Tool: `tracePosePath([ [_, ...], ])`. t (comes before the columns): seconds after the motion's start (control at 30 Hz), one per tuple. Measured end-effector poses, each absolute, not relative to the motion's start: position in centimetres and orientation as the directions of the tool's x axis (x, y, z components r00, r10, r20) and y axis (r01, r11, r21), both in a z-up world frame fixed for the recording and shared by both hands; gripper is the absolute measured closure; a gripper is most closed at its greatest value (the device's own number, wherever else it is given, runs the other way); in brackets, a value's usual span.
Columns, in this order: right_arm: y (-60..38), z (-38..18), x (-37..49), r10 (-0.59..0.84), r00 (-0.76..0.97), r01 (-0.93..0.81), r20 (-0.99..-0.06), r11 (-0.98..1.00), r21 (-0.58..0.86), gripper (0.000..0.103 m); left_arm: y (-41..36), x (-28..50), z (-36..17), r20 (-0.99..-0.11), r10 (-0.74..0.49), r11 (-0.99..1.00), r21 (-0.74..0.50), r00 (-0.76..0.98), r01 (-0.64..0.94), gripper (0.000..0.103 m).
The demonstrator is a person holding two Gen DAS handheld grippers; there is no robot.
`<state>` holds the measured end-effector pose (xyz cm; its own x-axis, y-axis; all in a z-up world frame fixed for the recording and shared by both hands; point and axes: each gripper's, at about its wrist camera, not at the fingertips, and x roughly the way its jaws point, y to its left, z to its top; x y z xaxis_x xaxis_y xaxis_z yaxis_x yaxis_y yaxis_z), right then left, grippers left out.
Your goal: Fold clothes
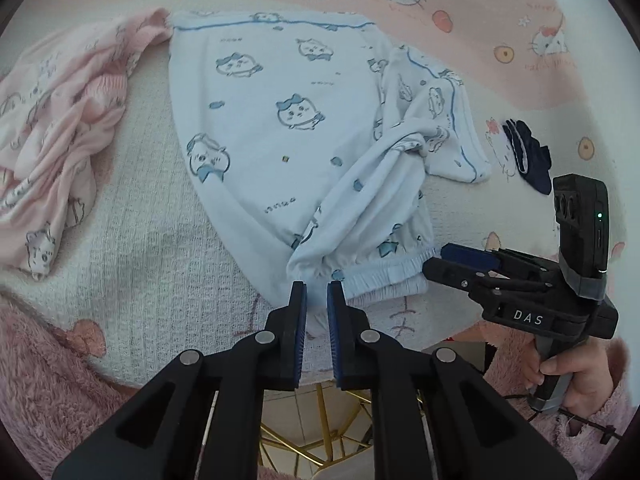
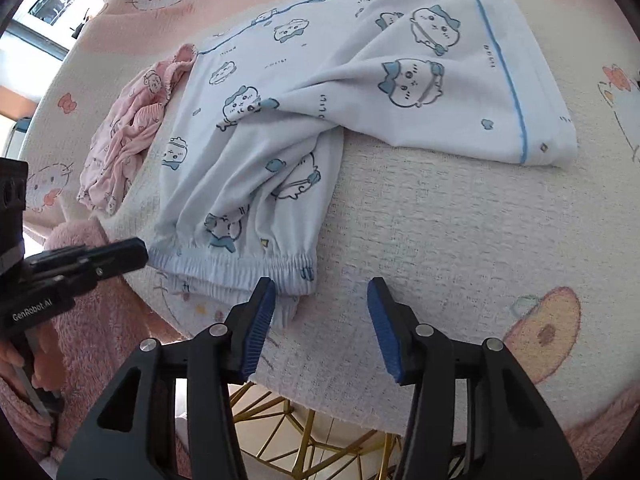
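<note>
Hovering at the elastic waistband of the pale blue cartoon-print cotton trousers [image 1: 304, 128], our left gripper [image 1: 317, 286] stands nearly closed, holding nothing. Our right gripper [image 2: 322, 286] gapes half-open, empty, beside the waistband on the cream towelling cover [image 2: 460, 232].

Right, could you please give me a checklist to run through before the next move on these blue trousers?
1. Right gripper ready to grasp: ok, jaws apart, nothing pinched.
2. Left gripper holding the waistband: cannot tell; jaws nearly closed at its bunched end.
3. Blue trousers lying flat: not ok, one leg is twisted and crumpled.
4. Pink garment clear of the trousers: not ok, it touches their far corner.
5. Dark small cloth clear of the trousers: ok, lies apart.
</note>
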<state>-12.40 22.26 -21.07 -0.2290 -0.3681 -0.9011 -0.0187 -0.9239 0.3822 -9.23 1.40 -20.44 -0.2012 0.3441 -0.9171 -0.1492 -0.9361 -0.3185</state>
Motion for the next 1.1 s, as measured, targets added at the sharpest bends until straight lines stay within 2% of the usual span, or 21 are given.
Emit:
tracePosePath([
  [0.07,24.5,-20.7,-11.3,-0.407,-0.28,-0.078,-0.869,-0.893,0.443,0.054,3.0,-10.3,-19.9,-0.91,0.358,-0.927,-0.32,-0.208,-0.196,0.089],
  [0.13,27.8,-19.9,-9.4,-0.384,-0.356,-0.175,-0.852,-0.868,0.464,0.054,5.2,-11.8,-19.6,-0.903,0.377,-0.913,-0.325,-0.207,-0.248,0.085],
  [0.2,31.4,-18.8,-7.7,-0.337,-0.432,-0.272,-0.837,-0.836,0.477,0.054,7.9,-13.1,-19.3,-0.89,0.408,-0.889,-0.336,-0.205,-0.31,0.07],
  [0.23,32.8,-18.4,-7.6,-0.312,-0.448,-0.302,-0.838,-0.829,0.471,0.053,9.5,-13.8,-19.4,-0.884,0.419,-0.88,-0.339,-0.209,-0.332,0.067],
  [0.33,36.8,-17.5,-7.4,-0.238,-0.488,-0.386,-0.84,-0.804,0.453,0.052,14.6,-15.6,-20.1,-0.878,0.424,-0.862,-0.315,-0.224,-0.396,0.066],
  [0.47,38.8,-17.4,-9.1,-0.203,-0.494,-0.398,-0.845,-0.812,0.427,0.052,21.0,-16.6,-21.6,-0.899,0.368,-0.835,-0.209,-0.236,-0.508,0.066],
  [0.57,39.8,-17.7,-10.1,-0.172,-0.499,-0.415,-0.849,-0.813,0.409,0.052,24.1,-17.2,-22.2,-0.896,0.362,-0.819,-0.174,-0.256,-0.546,0.066],
  [0.77,41.4,-19.2,-10.1,-0.218,-0.492,-0.449,-0.843,-0.766,0.46,0.052,26.9,-18.2,-23.9,-0.905,0.347,-0.794,-0.143,-0.246,-0.591,0.066],
  [0.83,41.6,-19.6,-10.3,-0.24,-0.484,-0.458,-0.842,-0.75,0.477,0.052,27.4,-18.3,-24.5,-0.908,0.335,-0.786,-0.122,-0.251,-0.606,0.067],
  [0.9,41.6,-19.6,-10.5,-0.253,-0.479,-0.456,-0.841,-0.746,0.485,0.052,26.2,-18.8,-24.1,-0.901,0.351,-0.808,-0.155,-0.253,-0.569,0.097],
  [1.1,39.8,-17.4,-13.3,-0.273,-0.468,-0.365,-0.84,-0.807,0.465,0.052,16.8,-19.9,-18.8,-0.836,0.408,-0.89,-0.274,-0.368,-0.365,0.097],
])
